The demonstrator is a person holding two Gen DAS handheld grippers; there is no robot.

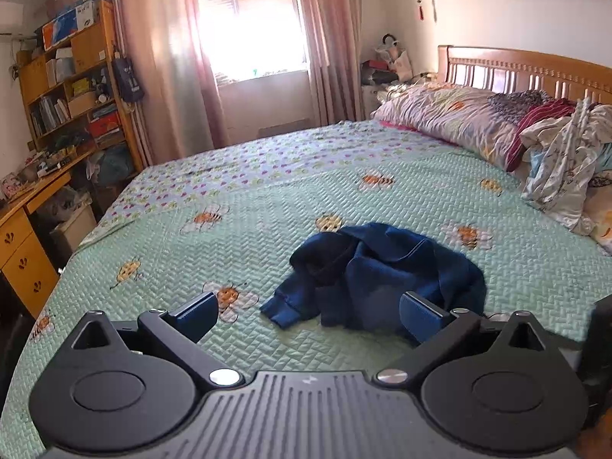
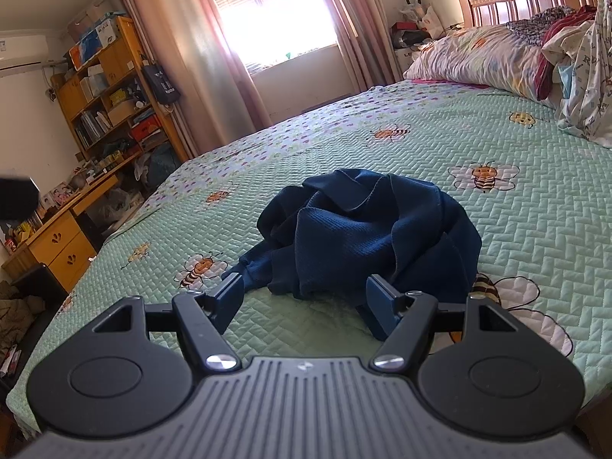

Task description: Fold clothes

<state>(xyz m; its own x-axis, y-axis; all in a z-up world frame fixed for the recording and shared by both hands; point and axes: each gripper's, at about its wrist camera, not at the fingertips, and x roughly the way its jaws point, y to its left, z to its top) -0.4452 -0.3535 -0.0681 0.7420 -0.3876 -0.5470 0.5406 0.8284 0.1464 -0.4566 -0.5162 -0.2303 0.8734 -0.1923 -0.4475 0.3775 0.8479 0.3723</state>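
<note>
A crumpled navy garment (image 1: pixel 382 275) (image 2: pixel 367 229) lies on the green bee-print quilt (image 1: pixel 267 199) (image 2: pixel 497 210), well short of the wooden headboard (image 1: pixel 516 72). The left gripper (image 1: pixel 310 311) and right gripper (image 2: pixel 304 302) hover beside it, fingers apart and holding nothing. Pink curtains (image 1: pixel 153 57) and a cluttered bookshelf (image 1: pixel 72 76) stand beyond the quilt.

Crumpled dark blue knit garment (image 1: pixel 386 275) heaped on green quilted bee-print bedspread (image 1: pixel 267 206), toward its near edge, one ribbed cuff trailing left. Left black two-finger gripper (image 1: pixel 311 311) low over that near edge, jaws spread wide, nothing between them, right fingertip (image 1: pixel 420 313) overlapping the heap. Rumpled floral pillow (image 1: pixel 443 118) and piled clothes (image 1: pixel 562 153) along the headboard edge.
</note>
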